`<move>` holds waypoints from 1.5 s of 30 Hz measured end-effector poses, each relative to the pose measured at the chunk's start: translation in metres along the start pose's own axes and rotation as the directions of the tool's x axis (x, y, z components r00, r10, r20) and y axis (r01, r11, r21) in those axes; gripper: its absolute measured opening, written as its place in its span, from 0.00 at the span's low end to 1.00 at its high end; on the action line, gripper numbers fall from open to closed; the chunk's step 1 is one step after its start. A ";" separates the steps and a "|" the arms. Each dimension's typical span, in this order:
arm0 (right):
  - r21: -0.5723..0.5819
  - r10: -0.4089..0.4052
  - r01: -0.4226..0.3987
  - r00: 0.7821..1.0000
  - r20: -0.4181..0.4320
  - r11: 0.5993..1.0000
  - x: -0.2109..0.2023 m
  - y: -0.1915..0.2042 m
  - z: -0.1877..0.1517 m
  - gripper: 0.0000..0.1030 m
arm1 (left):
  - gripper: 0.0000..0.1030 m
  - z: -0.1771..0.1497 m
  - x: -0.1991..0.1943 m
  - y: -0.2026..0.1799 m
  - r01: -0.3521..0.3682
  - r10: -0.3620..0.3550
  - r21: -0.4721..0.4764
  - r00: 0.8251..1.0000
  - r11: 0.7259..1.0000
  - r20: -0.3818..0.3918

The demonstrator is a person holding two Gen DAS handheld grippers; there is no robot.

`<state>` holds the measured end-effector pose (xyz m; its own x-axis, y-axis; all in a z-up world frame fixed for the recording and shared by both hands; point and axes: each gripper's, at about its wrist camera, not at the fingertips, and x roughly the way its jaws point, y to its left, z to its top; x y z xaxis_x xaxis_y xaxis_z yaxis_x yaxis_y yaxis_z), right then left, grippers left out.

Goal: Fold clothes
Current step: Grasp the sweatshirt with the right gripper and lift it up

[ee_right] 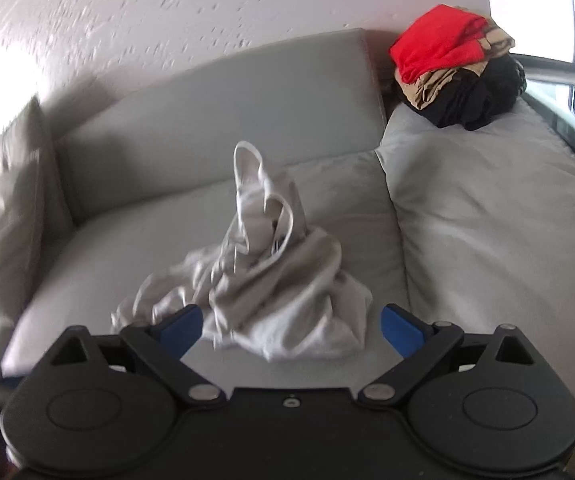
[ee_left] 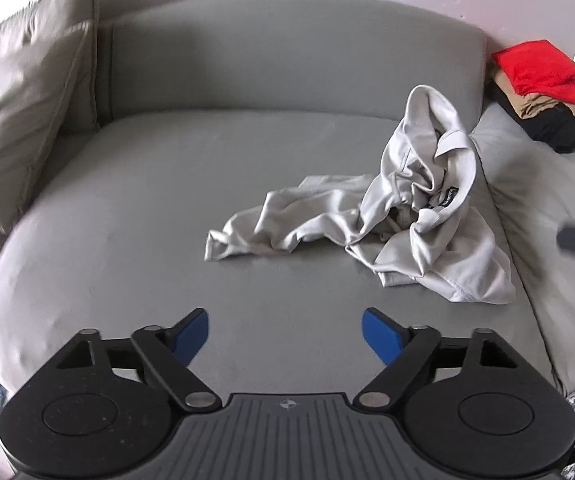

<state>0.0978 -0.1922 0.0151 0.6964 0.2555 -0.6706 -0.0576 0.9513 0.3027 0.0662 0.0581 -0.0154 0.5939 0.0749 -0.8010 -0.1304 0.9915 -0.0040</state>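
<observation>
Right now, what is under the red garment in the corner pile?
Under the red garment lie a tan piece and black clothing; anything deeper in the pile is covered.

The one piece of writing in view is a small black label point(ee_left: 452, 199) sewn inside the crumpled grey shirt point(ee_left: 407, 216) on the sofa — its pale lettering is too small to read. Nothing else carries text, a number or a brand — only a small round mark point(ee_left: 287, 404) on the left claw's housing.
</observation>
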 end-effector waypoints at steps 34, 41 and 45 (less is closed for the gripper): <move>0.279 0.403 -0.393 0.915 0.022 0.876 0.022 0.040 0.094 0.05 | 0.67 -0.021 -0.036 0.016 0.190 -0.195 0.044 0.971 0.981 0.139; 0.322 0.475 -0.498 0.867 0.152 0.805 0.022 0.115 0.161 0.05 | 0.67 -0.025 -0.092 0.029 0.214 -0.224 0.069 0.942 0.974 0.249; 0.199 0.455 -0.579 0.773 0.442 0.791 -0.067 0.107 0.216 0.05 | 0.70 -0.017 -0.116 0.042 0.205 -0.214 0.062 0.918 0.977 0.334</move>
<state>0.1997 -0.1445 0.2389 0.8285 0.5540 -0.0816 -0.3065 0.5706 0.7619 -0.0219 0.0893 0.0675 0.8382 -0.1081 -0.5345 0.0442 0.9904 -0.1309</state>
